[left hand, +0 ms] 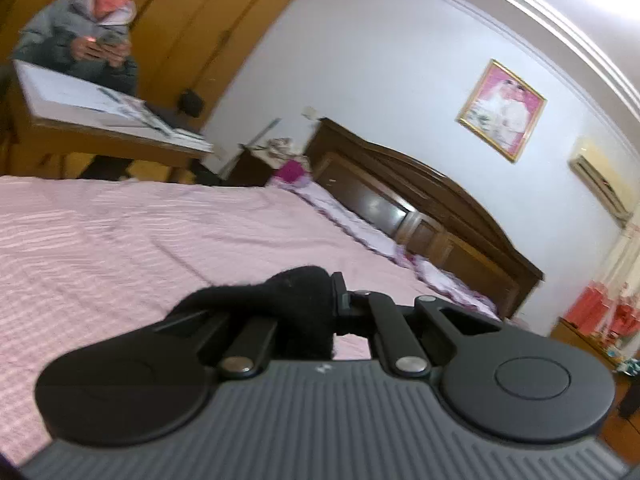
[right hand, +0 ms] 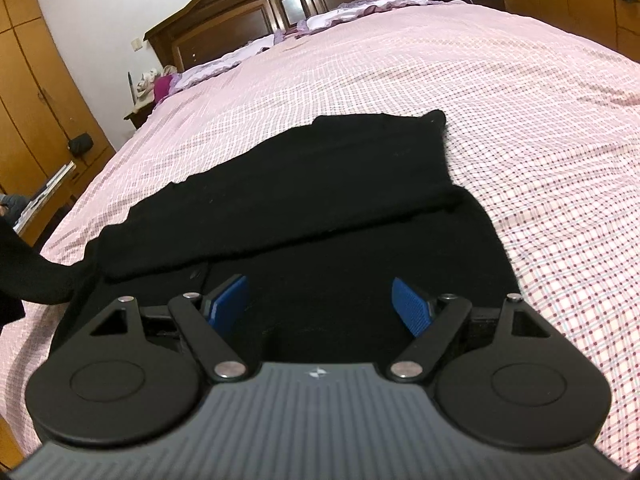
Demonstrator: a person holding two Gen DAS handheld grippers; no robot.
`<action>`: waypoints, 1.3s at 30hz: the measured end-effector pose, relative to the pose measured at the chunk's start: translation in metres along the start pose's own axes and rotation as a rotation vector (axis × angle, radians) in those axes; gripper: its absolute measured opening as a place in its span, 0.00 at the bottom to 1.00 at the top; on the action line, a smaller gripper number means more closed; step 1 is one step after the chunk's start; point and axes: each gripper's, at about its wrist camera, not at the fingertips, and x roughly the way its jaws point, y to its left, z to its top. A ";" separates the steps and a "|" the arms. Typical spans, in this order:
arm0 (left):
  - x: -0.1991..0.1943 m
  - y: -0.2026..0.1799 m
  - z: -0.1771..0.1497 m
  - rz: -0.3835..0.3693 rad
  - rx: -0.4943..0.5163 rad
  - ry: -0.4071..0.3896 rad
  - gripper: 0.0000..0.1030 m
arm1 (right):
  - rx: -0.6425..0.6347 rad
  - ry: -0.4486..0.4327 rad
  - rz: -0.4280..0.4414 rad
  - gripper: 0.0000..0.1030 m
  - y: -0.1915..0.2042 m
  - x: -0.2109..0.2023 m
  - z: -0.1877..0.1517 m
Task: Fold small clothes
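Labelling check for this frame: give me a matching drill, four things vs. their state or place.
1. left gripper
2. right gripper
3. black garment
4. framed picture

A. open, above black cloth
B. on the wall over the headboard
C. shut on black fabric
D. spread on the pink checked bedsheet, one part folded over

Pairs: 1-C, 2-A, 3-D, 4-B

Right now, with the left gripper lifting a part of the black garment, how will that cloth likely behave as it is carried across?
Probably floppy: the black garment lies flat with one layer folded over, and its lifted end droops at the left edge. Its fuzzy knit bunched in the left gripper suggests little slipping. It likely drags on the checked bedsheet and may shift the fold.
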 end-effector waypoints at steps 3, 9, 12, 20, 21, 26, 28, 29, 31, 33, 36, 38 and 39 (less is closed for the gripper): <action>0.005 -0.024 -0.003 -0.058 0.016 0.017 0.05 | 0.013 -0.009 0.007 0.82 -0.002 -0.002 0.000; 0.020 -0.078 -0.016 -0.150 0.054 0.056 0.05 | 0.033 -0.027 0.026 0.82 -0.009 -0.007 0.003; 0.026 -0.104 -0.027 -0.185 0.073 0.073 0.05 | 0.041 -0.039 0.025 0.82 -0.012 -0.012 0.003; 0.051 -0.160 -0.075 -0.268 0.121 0.169 0.05 | 0.071 -0.052 0.002 0.82 -0.025 -0.016 0.000; 0.053 -0.164 -0.082 -0.275 0.129 0.182 0.05 | 0.075 -0.053 0.003 0.82 -0.026 -0.017 -0.001; 0.068 -0.186 -0.129 -0.298 0.172 0.283 0.05 | 0.090 -0.065 0.002 0.82 -0.033 -0.020 -0.001; 0.074 -0.192 -0.149 -0.305 0.200 0.324 0.05 | 0.098 -0.071 0.001 0.82 -0.037 -0.021 0.000; 0.074 -0.194 -0.158 -0.307 0.215 0.342 0.05 | 0.103 -0.073 0.000 0.82 -0.039 -0.021 0.000; 0.078 -0.192 -0.175 -0.308 0.240 0.391 0.05 | 0.111 -0.074 0.000 0.82 -0.042 -0.021 0.000; 0.083 -0.193 -0.192 -0.305 0.255 0.441 0.05 | 0.117 -0.074 -0.002 0.82 -0.046 -0.021 0.000; 0.089 -0.189 -0.212 -0.298 0.274 0.496 0.05 | 0.135 -0.076 -0.004 0.82 -0.052 -0.021 -0.001; 0.092 -0.186 -0.225 -0.293 0.278 0.534 0.05 | 0.144 -0.074 -0.006 0.82 -0.055 -0.020 -0.001; 0.095 -0.185 -0.231 -0.295 0.278 0.559 0.05 | 0.149 -0.073 -0.007 0.82 -0.056 -0.020 -0.001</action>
